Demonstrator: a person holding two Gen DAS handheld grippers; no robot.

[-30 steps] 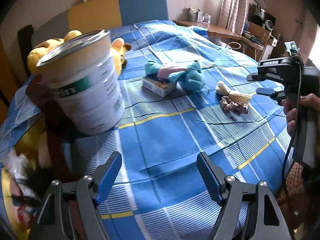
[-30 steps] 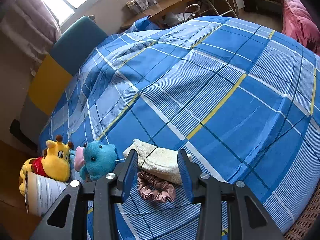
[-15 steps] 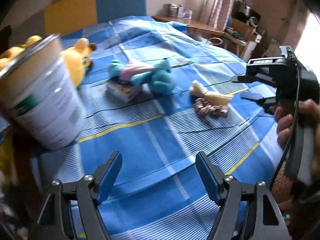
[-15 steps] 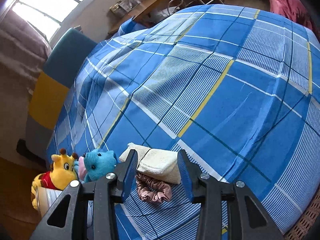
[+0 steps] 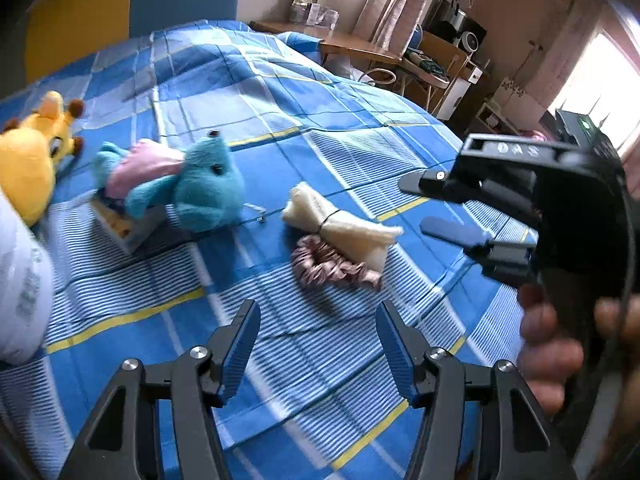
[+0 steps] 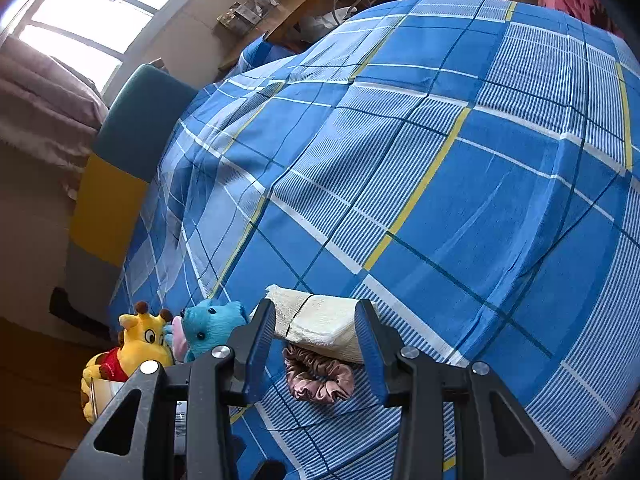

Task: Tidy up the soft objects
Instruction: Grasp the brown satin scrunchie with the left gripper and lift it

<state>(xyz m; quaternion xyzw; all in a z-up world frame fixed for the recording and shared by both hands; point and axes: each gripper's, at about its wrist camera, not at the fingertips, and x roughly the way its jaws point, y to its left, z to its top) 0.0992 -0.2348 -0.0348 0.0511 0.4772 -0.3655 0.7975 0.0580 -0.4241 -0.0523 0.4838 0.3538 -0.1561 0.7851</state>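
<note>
A bed [image 6: 460, 184] under a blue plaid cover with yellow stripes fills both views, with a blue and yellow headboard and a window at the far end. Toward the near edge lie the soft things: a cream rolled towel [image 5: 340, 228] and, touching its near side, a pink scrunchie [image 5: 332, 268]; left of them a blue plush [image 5: 208, 192] draped over a small box [image 5: 128, 228], and further left a yellow giraffe plush [image 6: 140, 344] beside a white can [image 5: 20, 280].

The left gripper [image 5: 318, 344] has its jaws spread with nothing between them, and they have just been narrowing. The scrunchie lies straight ahead of it, just beyond the fingertips, with the towel behind (its long axis runs across the view, left to right).

The right gripper [image 6: 316, 346] also holds nothing, its jaws partly spread. In its own view the towel and scrunchie sit framed between the fingers but beyond them, not touched. From the left camera it hangs to the right of the pair, held by a hand [image 5: 560, 344].

Both grippers look close to the pair; I judge the right one better lined up on the towel, though its jaws would have to straddle the roll across its short side.
</note>
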